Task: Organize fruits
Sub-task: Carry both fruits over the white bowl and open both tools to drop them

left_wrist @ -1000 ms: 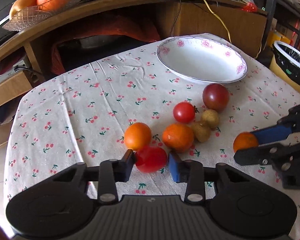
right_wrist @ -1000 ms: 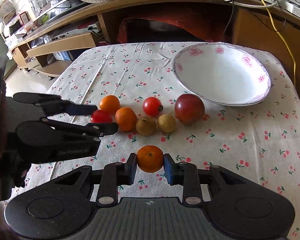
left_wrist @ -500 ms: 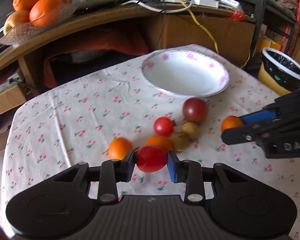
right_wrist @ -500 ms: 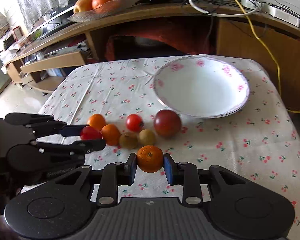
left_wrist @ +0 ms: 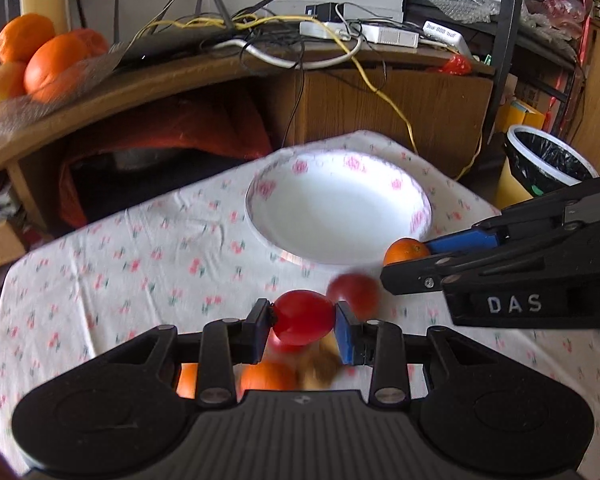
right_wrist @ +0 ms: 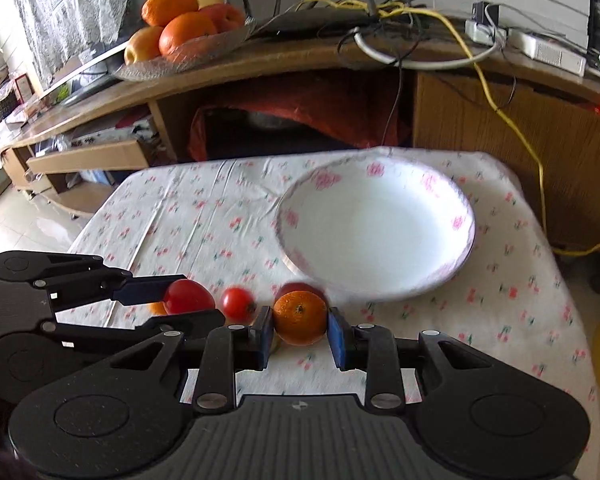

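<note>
My left gripper is shut on a red tomato and holds it above the table, short of the white flowered bowl. My right gripper is shut on a small orange, also lifted near the bowl. The right gripper shows in the left wrist view with its orange; the left gripper shows in the right wrist view with its tomato. Other fruits lie below: a dark red fruit, a tomato, oranges and small brown fruits.
The table has a cherry-print cloth. A wooden desk behind holds a glass dish of oranges and cables. A bin with a black liner stands right of the table.
Both grippers have risen and moved forward toward the bowl, each carrying its fruit. The fruits on the cloth now lie below and behind the fingers.
</note>
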Demonstrator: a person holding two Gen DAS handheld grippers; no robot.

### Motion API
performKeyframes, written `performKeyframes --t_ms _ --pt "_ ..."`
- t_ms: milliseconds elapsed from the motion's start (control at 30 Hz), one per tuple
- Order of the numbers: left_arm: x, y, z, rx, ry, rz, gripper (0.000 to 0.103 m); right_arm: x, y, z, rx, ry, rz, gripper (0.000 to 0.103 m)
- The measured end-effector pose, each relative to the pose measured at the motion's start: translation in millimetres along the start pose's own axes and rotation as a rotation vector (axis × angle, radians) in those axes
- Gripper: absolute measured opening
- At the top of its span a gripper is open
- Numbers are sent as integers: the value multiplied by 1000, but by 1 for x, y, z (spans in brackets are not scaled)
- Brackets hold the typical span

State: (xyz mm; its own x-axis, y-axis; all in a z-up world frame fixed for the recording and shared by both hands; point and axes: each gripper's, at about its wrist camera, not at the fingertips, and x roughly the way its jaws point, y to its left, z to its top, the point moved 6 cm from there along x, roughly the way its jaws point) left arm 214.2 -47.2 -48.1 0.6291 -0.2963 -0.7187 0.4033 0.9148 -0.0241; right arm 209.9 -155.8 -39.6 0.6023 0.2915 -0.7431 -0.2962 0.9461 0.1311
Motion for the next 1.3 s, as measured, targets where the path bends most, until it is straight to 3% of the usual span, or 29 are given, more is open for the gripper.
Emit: performKeyframes --t_ms 233,667,1033,1300 --pt "33 -8 23 50 2 14 42 17 -28 21 16 -24 -34 25" --pt "67 -17 33 77 23 6 43 42 -53 30 34 2 -45 27" --pt "59 -11 37 55 7 14 50 40 -53 34 48 -14 -41 36" --pt "21 -3 32 39 -17 34 51 22 -51 34 68 -48 -39 36"
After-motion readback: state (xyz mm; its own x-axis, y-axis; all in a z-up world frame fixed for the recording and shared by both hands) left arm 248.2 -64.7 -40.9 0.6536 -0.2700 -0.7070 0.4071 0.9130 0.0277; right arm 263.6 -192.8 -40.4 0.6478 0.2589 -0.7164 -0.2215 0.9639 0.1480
